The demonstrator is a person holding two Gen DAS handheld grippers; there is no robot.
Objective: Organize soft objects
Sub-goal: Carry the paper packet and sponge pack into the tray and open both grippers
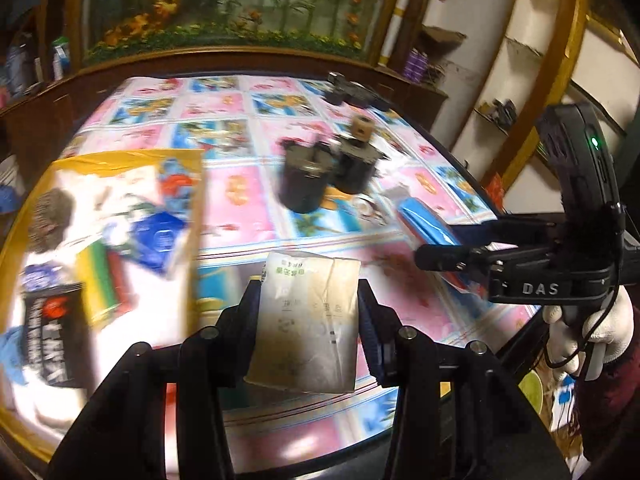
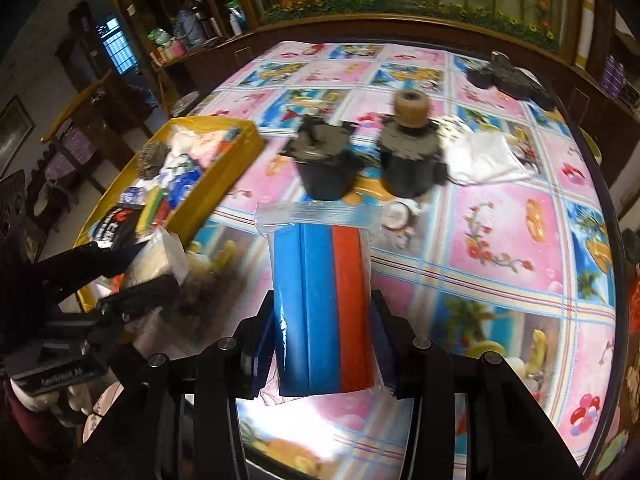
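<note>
Table (image 2: pixel 500 240) with a glossy patterned cover spreads ahead of both grippers. Yellow tray (image 2: pixel 224 168), already part-filled with soft items, sits forward-left of the right gripper (image 2: pixel 324 344) and just left of the left gripper (image 1: pixel 308 312). Two dark pots (image 2: pixel 326 168) stand straight ahead, past the fingers.

Right gripper is clamped on a bagged blue-and-red pack (image 2: pixel 324 304), held at its near end, far end free. Looks light and squashy; the plastic bag is slick, so it could slide; a grip mid-body is safer than on loose film.

Left gripper is closed on a small pale packet (image 1: pixel 306 320), pinched across its sides. Looks thin, light and crumples easily; gentle squeeze only.
</note>
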